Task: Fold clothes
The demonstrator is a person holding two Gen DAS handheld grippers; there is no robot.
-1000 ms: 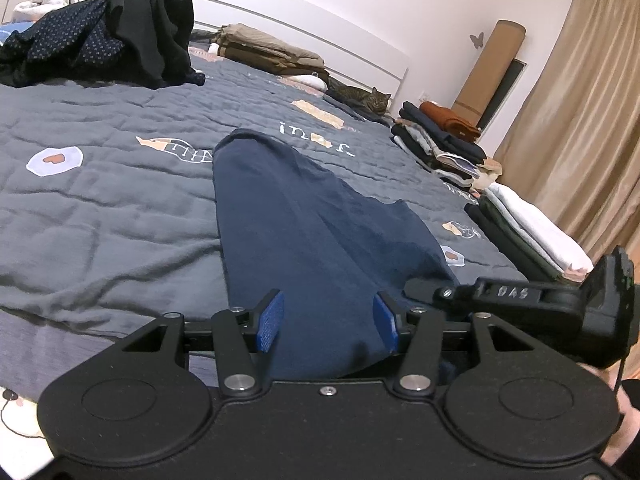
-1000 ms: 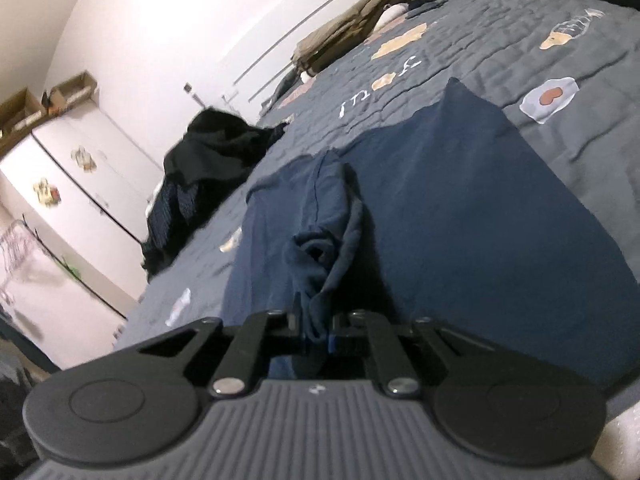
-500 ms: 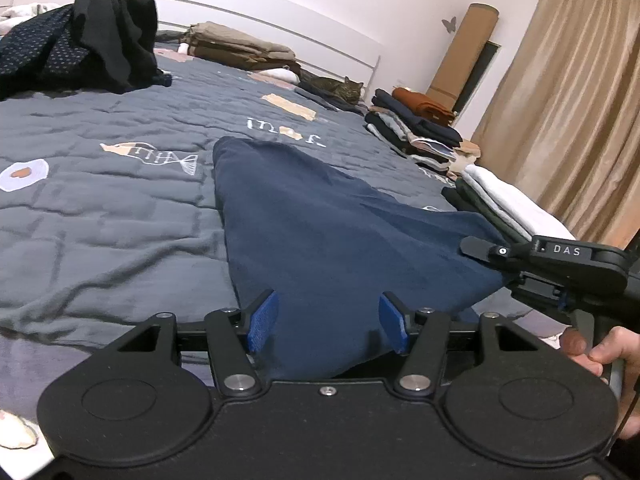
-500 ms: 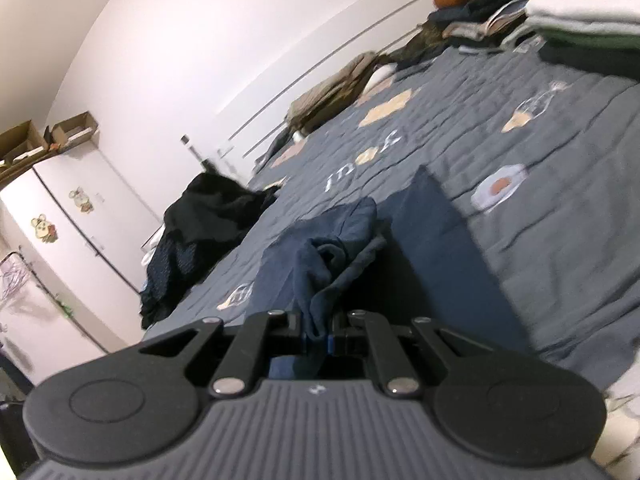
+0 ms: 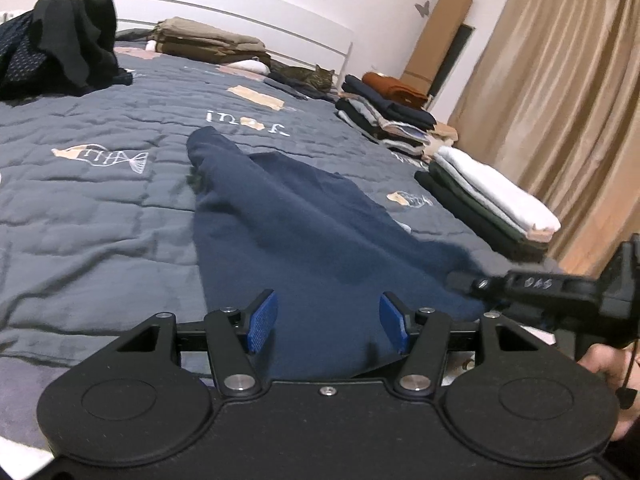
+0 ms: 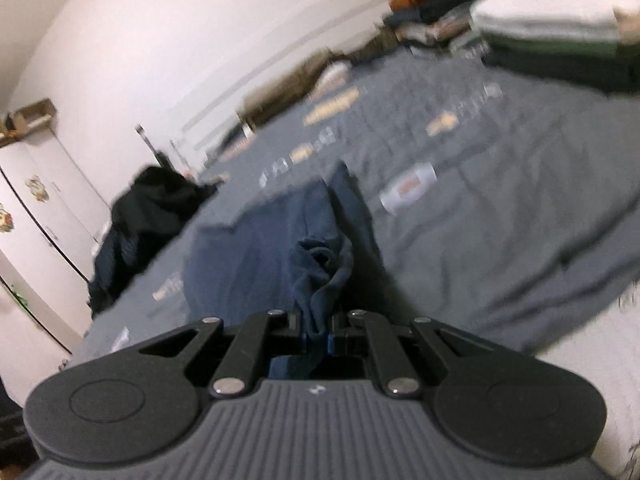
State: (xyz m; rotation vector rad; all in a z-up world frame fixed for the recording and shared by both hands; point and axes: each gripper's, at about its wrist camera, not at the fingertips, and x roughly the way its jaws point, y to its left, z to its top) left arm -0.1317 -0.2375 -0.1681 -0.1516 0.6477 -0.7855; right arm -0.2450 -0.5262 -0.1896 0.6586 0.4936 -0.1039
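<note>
The navy garment [image 5: 304, 232] lies spread on the bedspread [image 5: 80, 216] ahead of the wide-open left tongs [image 5: 326, 326]. The right tongs [image 6: 318, 338] pinch a bunched fold of it. It looks soft, light and limp, so I judge edges and corners the best hold.

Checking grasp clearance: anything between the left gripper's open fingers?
Only the navy garment, lying flat between the left gripper's blue pads; seen in the left wrist view.
</note>
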